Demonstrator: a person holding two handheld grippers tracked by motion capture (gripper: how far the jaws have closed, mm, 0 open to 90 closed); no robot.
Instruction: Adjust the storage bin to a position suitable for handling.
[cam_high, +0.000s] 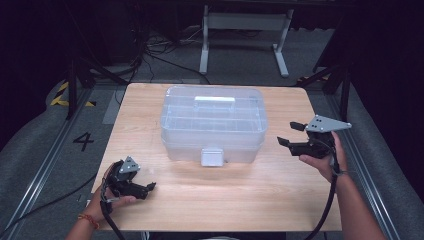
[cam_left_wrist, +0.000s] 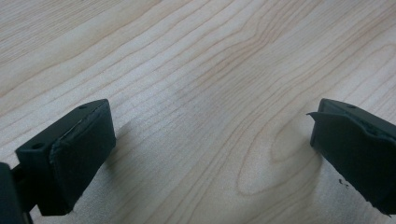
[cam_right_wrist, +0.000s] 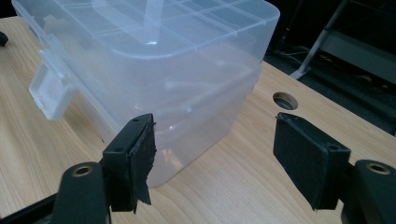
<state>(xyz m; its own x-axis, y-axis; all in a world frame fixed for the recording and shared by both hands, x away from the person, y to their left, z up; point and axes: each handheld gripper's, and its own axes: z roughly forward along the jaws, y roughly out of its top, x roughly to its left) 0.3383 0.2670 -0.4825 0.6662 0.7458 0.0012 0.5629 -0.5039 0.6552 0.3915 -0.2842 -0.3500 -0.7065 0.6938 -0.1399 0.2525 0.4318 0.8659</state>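
A clear plastic storage box (cam_high: 213, 120) with a lid, a top handle (cam_high: 214, 99) and a white front latch (cam_high: 211, 156) stands in the middle of the wooden table (cam_high: 235, 190). My right gripper (cam_high: 292, 134) hovers just right of the box, pointing at its right side, jaws open with nothing between them. In the right gripper view the box (cam_right_wrist: 154, 60) sits close ahead of the gripper (cam_right_wrist: 215, 149) and its latch (cam_right_wrist: 49, 95) shows at left. My left gripper (cam_high: 150, 188) rests low near the front left of the table, open. Between its pads (cam_left_wrist: 81, 149) lies bare wood.
A round hole (cam_right_wrist: 285, 100) in the tabletop lies behind the box's right corner. A white metal stand (cam_high: 245, 30) and cables are on the floor beyond the table. Rails run along both sides of the table.
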